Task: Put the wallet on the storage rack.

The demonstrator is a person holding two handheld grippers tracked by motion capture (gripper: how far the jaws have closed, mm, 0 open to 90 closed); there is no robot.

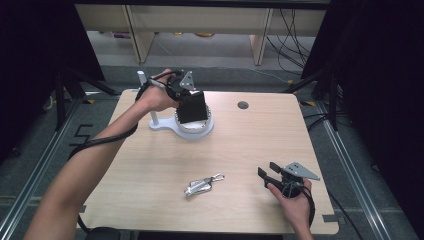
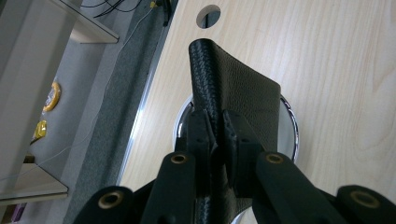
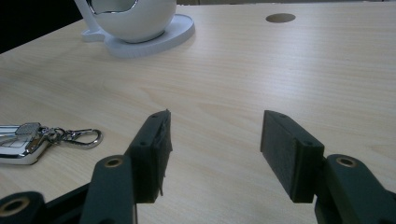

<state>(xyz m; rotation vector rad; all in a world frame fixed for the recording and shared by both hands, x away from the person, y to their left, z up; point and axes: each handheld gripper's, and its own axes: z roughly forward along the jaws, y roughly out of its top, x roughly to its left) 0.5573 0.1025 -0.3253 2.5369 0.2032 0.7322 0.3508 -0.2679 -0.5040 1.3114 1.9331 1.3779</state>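
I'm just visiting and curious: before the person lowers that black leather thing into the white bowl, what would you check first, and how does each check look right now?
1. Left claw firmly shut on the black leather wallet: ok.
2. Wallet positioned over the white bowl: ok.
3. Bowl free of other contents: cannot tell, the wallet hides its inside.
4. Right claw out of the way: ok, it is open near the table's front edge.
5. Key fob away from the bowl: ok, it lies mid-table.
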